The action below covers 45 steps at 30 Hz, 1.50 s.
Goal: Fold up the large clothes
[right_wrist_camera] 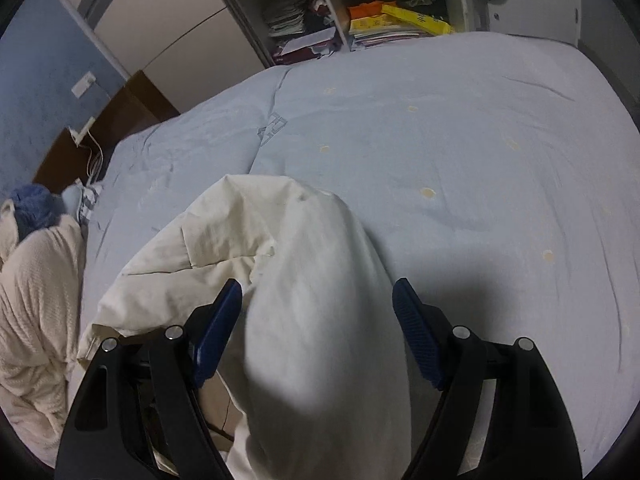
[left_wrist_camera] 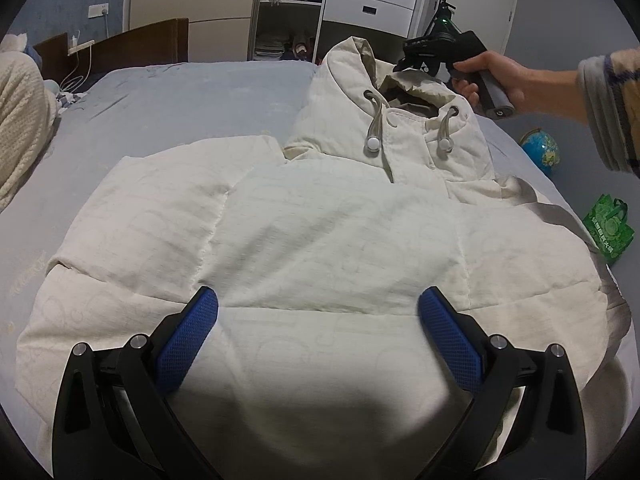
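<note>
Left wrist view: cream padded hoodie (left_wrist_camera: 320,232) lies front-up w/ hood at frame top, filling centre of the bed (left_wrist_camera: 168,100); left claw (left_wrist_camera: 318,312) spread wide at lower centre over the hem, holding nothing, while right claw (left_wrist_camera: 404,65) at upper right sits at the hood opening, w/ its jaws hidden here. Right wrist view: right claw (right_wrist_camera: 318,300) wide at lower centre w/ hood cloth bulging between its fingers, not pinched, plus bare bed beyond that the left view lacks. Prob. light, puffy, soft & springy, so grip seams or hood rim, not smooth panels.
</note>
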{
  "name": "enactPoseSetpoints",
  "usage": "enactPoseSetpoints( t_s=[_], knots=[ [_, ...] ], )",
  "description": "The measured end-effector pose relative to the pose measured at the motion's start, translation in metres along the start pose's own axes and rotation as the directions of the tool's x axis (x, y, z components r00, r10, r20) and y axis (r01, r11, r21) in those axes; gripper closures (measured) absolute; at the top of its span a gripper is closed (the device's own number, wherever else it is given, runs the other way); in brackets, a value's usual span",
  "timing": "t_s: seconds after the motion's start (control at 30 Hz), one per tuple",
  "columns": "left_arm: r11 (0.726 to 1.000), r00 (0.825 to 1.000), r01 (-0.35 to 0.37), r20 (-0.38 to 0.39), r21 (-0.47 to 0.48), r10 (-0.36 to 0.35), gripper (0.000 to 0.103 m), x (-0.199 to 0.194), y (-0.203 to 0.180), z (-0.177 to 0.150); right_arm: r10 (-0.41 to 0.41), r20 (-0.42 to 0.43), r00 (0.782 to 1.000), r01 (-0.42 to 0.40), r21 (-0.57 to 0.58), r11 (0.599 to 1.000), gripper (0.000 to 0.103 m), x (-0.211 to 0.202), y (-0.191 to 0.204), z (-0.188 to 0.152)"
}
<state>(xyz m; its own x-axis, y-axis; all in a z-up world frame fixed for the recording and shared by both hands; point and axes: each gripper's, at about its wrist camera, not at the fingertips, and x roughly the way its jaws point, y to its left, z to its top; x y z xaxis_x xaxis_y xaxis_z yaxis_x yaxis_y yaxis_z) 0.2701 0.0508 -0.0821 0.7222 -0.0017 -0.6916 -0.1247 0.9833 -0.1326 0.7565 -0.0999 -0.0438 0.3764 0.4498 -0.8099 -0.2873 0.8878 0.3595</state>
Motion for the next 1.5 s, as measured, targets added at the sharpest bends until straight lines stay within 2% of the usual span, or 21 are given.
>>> enactPoseSetpoints(
  t_s=[0.03, 0.07, 0.17, 0.3, 0.47, 0.63, 0.77, 0.97, 1.13, 1.23, 1.33, 1.5],
  knots=[
    [1.000, 1.000, -0.001, 0.001, 0.000, 0.001, 0.005, 0.000, 0.000, 0.000, -0.007, -0.002, 1.000, 0.007, -0.012, 1.000, 0.068, 0.000, 0.002, -0.001],
    [1.000, 1.000, -0.001, 0.002, -0.001, 0.001, 0.005, 0.000, 0.000, 0.000, -0.009, -0.002, 1.000, 0.009, -0.023, 1.000, 0.082, -0.001, 0.004, -0.003],
    [1.000, 1.000, -0.001, 0.001, -0.002, 0.001, 0.005, 0.001, 0.000, 0.001, -0.019, 0.042, 0.999, 0.022, -0.093, 0.995, 0.089, -0.014, 0.015, -0.012],
    [1.000, 1.000, -0.002, -0.001, -0.006, 0.002, 0.005, 0.003, 0.000, 0.003, -0.019, 0.099, 0.995, 0.031, -0.118, 0.993, 0.090, -0.045, 0.025, -0.021],
    [1.000, 1.000, 0.005, -0.010, -0.020, -0.006, 0.006, 0.004, 0.002, 0.006, 0.022, 0.162, 0.986, 0.004, -0.158, 0.987, 0.090, -0.098, 0.046, -0.037],
    [0.999, 1.000, 0.013, -0.011, -0.038, -0.013, 0.006, 0.003, 0.003, 0.008, 0.051, 0.207, 0.977, -0.007, -0.208, 0.978, 0.090, -0.158, 0.073, -0.071],
    [0.999, 1.000, 0.019, -0.010, -0.048, -0.019, 0.007, 0.002, 0.006, 0.010, 0.074, 0.236, 0.969, -0.016, -0.237, 0.971, 0.091, -0.200, 0.091, -0.110],
    [0.991, 0.997, 0.073, 0.027, -0.112, -0.070, 0.007, -0.015, 0.019, 0.010, 0.075, 0.264, 0.962, -0.011, -0.234, 0.972, 0.093, -0.248, 0.105, -0.194],
    [0.994, 0.999, 0.011, 0.041, -0.105, -0.007, 0.007, -0.043, 0.028, 0.004, 0.085, 0.271, 0.959, -0.022, -0.226, 0.974, 0.094, -0.270, 0.113, -0.247],
    [0.988, 0.999, -0.015, 0.047, -0.155, 0.023, 0.007, -0.061, 0.042, 0.003, 0.098, 0.279, 0.955, -0.034, -0.224, 0.974, 0.095, -0.274, 0.119, -0.275],
    [0.983, 0.999, -0.023, 0.041, -0.180, 0.031, 0.007, -0.072, 0.049, 0.003, 0.096, 0.289, 0.952, -0.028, -0.231, 0.973, 0.095, -0.278, 0.125, -0.302],
    [0.988, 0.999, -0.014, 0.047, -0.153, 0.022, 0.007, -0.100, 0.046, -0.003, 0.069, 0.313, 0.947, 0.009, -0.242, 0.970, 0.095, -0.284, 0.125, -0.353]
  ],
)
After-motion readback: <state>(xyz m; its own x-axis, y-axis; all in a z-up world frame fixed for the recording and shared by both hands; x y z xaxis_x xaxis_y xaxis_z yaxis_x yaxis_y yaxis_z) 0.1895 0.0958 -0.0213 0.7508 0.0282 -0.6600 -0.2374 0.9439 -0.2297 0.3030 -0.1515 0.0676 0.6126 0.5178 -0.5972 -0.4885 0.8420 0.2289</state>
